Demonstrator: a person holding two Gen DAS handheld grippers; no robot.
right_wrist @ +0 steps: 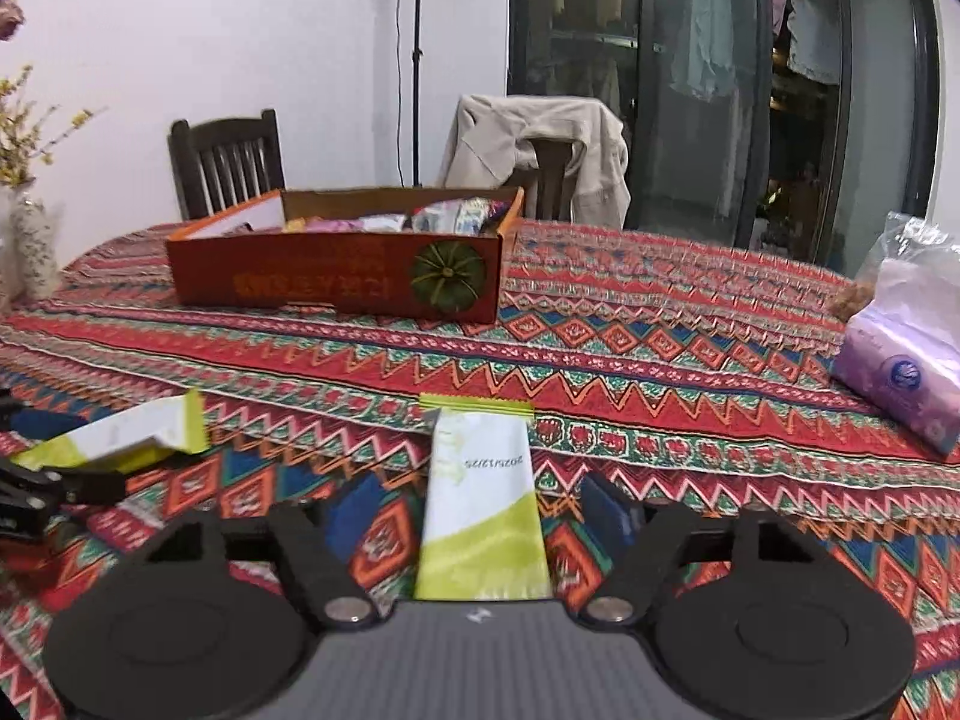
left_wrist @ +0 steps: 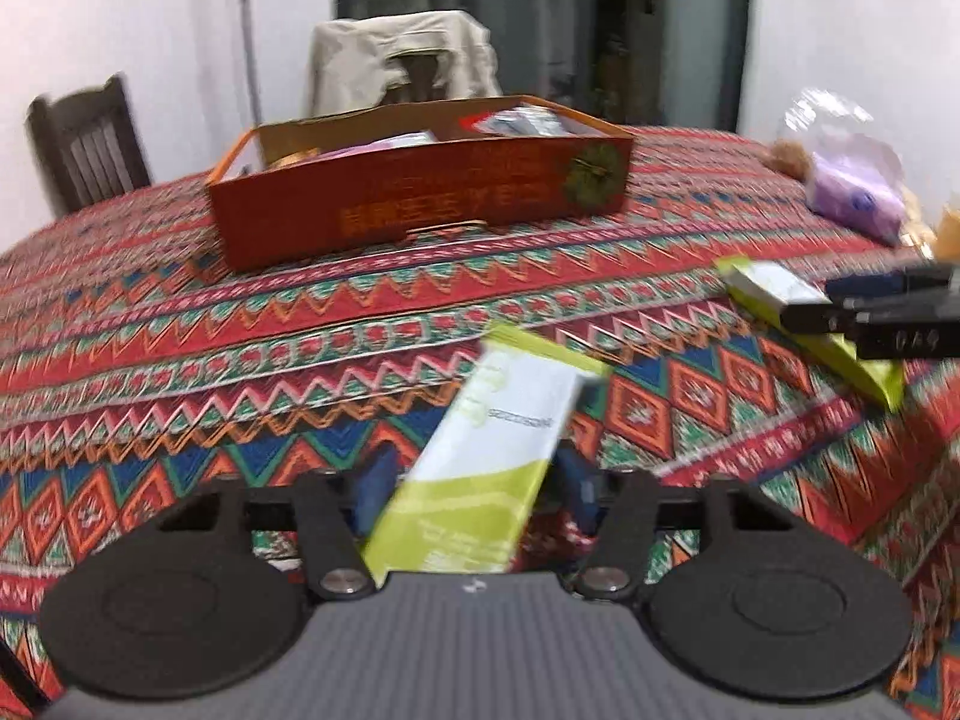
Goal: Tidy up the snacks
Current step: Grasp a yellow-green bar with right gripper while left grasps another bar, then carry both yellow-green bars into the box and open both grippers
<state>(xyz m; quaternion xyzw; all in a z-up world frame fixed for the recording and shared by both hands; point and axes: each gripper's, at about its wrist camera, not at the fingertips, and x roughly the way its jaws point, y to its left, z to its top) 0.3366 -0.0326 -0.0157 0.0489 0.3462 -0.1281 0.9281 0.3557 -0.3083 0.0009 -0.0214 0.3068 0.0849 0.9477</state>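
The left gripper [left_wrist: 474, 483] holds a white and lime-green snack sachet [left_wrist: 489, 462] between its two blue fingers [left_wrist: 375, 480]. The sachet is tilted, its upper end leaning to the right, and it is lifted above the patterned tablecloth [left_wrist: 240, 330]. The fingers seem closed against its sides, though the left wrist view is blurred.

The right gripper [right_wrist: 480, 516] has its jaws wide apart. A second sachet [right_wrist: 480, 498] of the same kind lies between the blue fingers [right_wrist: 609, 513], with a clear gap on each side, so the fingers do not touch it. It points straight away from the camera, and a printed date is readable on its white part. I cannot tell whether it rests on the cloth or is only just above it.

Each gripper also shows in the other camera: the left one with its sachet at the left edge of the right wrist view, the right one at the right edge of the left wrist view.

Further back on the table stands an open orange cardboard box [right_wrist: 336, 285] with a pumpkin picture on its front wall. Several snack packets [right_wrist: 456, 216] lie inside it. It is well apart from both sachets. At the right side of the table lies a purple tissue pack [right_wrist: 900, 372] with a clear plastic bag behind it. A chair with a beige jacket [right_wrist: 534, 144] over it stands behind the table, and a vase with yellow flowers [right_wrist: 30, 240] is at the far left.
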